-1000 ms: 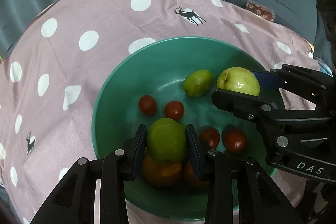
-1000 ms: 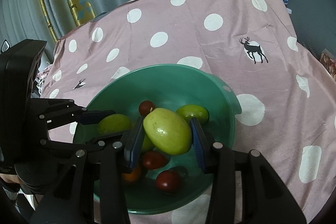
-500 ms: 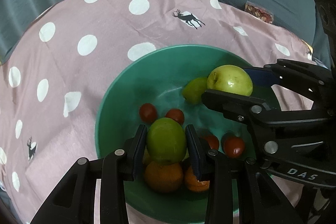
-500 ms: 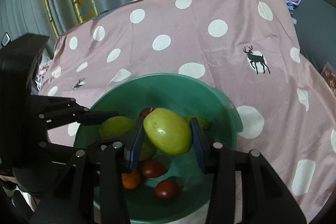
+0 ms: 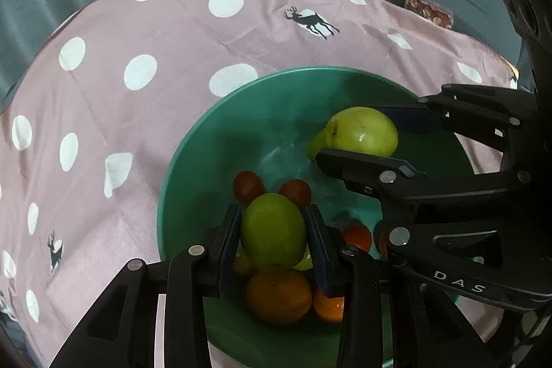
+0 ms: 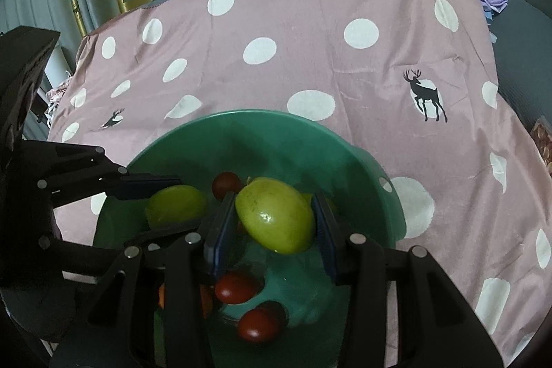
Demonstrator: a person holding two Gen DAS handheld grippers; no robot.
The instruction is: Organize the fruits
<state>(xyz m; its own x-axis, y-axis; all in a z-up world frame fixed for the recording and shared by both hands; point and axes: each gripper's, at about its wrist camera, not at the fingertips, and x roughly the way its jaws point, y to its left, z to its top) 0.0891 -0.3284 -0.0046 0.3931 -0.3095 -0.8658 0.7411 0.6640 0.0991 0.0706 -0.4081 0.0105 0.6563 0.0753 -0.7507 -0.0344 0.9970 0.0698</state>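
Both grippers have risen since a second ago, so the green bowl looks smaller beneath them. Left gripper is clamped side-on around a green fruit, clear above the oranges. Right gripper squeezes a yellow-green fruit likewise, at 2 o'clock from the left. Red tomatoes remain in the bowl on the pink dotted cloth, probably the sorting surface.

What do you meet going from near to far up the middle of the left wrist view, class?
Orange → green fruit in the left gripper → red tomatoes → green bowl far wall → pink dotted cloth.
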